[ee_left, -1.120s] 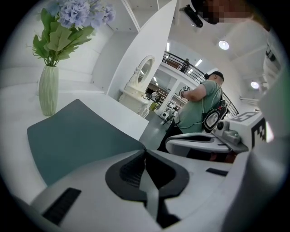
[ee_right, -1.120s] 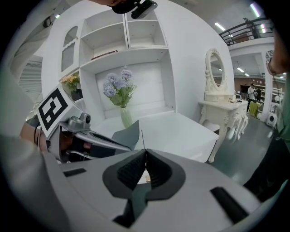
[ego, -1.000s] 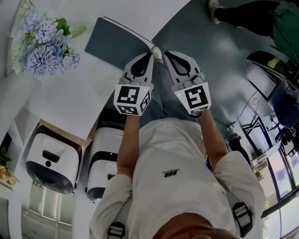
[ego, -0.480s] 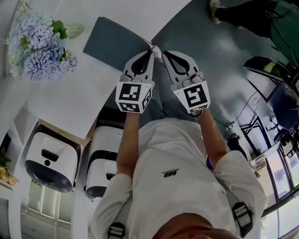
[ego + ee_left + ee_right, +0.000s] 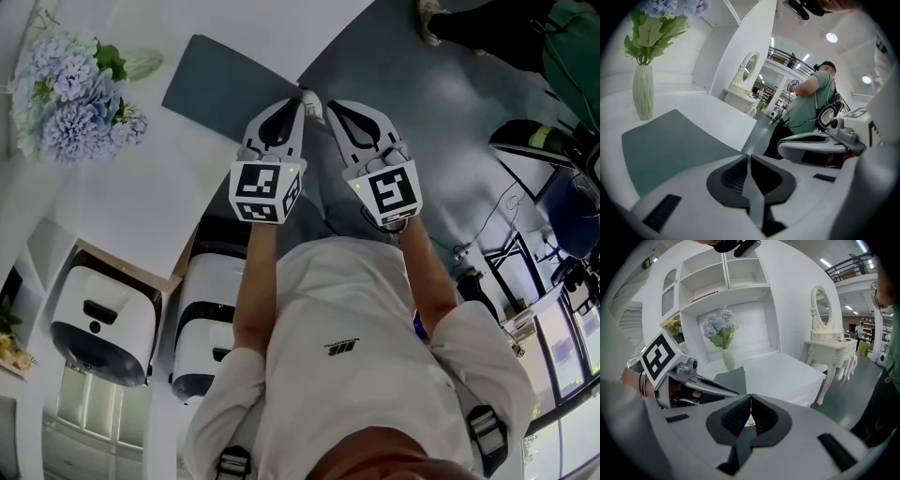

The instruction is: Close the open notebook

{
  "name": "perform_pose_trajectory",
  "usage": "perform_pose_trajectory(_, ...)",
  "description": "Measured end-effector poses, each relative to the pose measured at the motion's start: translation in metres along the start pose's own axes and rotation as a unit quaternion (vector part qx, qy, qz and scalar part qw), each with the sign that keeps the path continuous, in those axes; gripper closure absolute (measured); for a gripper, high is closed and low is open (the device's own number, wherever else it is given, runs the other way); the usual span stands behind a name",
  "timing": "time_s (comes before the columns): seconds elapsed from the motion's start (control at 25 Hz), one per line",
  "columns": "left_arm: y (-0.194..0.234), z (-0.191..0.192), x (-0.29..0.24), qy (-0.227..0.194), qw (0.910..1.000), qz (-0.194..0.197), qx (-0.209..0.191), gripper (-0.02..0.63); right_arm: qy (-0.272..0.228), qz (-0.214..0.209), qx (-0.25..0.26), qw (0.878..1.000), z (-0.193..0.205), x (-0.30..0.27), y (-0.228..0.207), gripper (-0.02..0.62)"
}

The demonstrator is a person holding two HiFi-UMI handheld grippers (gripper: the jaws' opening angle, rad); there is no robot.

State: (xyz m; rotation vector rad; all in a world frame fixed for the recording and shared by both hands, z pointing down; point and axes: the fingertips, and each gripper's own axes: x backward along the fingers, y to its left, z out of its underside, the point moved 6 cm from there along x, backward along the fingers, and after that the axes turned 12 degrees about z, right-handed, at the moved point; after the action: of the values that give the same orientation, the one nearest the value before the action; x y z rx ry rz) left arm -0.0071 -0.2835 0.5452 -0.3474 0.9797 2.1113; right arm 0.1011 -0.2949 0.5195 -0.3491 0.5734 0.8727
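A dark grey-blue notebook [image 5: 230, 84] lies flat on the white table [image 5: 141, 197], near its corner, showing only its cover. It also shows in the left gripper view as the notebook [image 5: 670, 145] and in the right gripper view as the notebook [image 5: 731, 378]. My left gripper [image 5: 298, 101] is shut and empty, its tips just past the notebook's near corner. My right gripper [image 5: 330, 106] is beside it over the floor, also shut with nothing held. In their own views, the left gripper [image 5: 748, 156] and the right gripper [image 5: 750, 397] each show the jaws pressed together.
Blue flowers [image 5: 70, 94] in a pale green vase [image 5: 643, 91] stand behind the notebook. White machines [image 5: 98, 323] sit under the table. A person in green [image 5: 811, 108] stands on the floor beyond the table edge. A white vanity with a mirror [image 5: 829, 333] is off to the right.
Both grippers stay shut and side by side, hardly moved. The thin pale edge along the notebook's far side no longer shows; only the dark cover is seen.
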Motion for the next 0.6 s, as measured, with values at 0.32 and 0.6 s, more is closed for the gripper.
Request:
perform_pose_trajectory(0.32, -0.008, -0.008, 0.011, -0.014, 0.9998, -0.009, -0.012, 0.606, -0.013, 0.003, -0.003, 1.000, -0.005, 0.012, 0.002, 0.598)
perform_pose_trajectory(0.6, -0.020, -0.009, 0.030, -0.026, 0.9993, -0.015, -0.024, 0.606, -0.013, 0.015, 0.012, 1.000, -0.010, 0.027, 0.008, 0.600)
